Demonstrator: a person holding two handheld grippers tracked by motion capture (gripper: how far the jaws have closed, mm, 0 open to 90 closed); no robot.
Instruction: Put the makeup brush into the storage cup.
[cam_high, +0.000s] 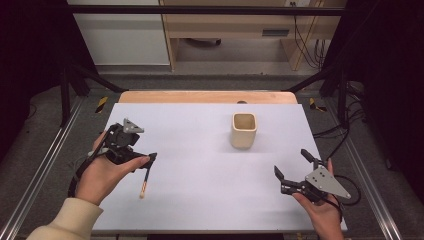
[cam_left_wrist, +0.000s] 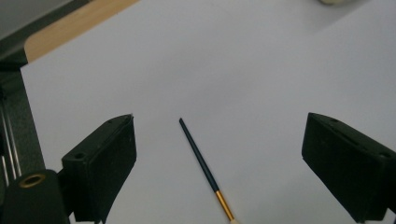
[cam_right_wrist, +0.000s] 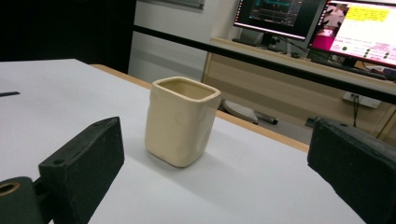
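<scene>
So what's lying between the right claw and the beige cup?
Nothing: in the high view, just bare white tabletop separates the open right claw from the cup.

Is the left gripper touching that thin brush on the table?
Apart. The left gripper view shows the brush lying on white table between wide-open jaws, clear of both.

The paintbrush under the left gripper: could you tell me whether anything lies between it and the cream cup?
Nothing visible does. The paintbrush lies flat on the white table cover below the open left gripper, and the stretch of cover between it and the cup is bare. The right gripper sits off to the side.
</scene>
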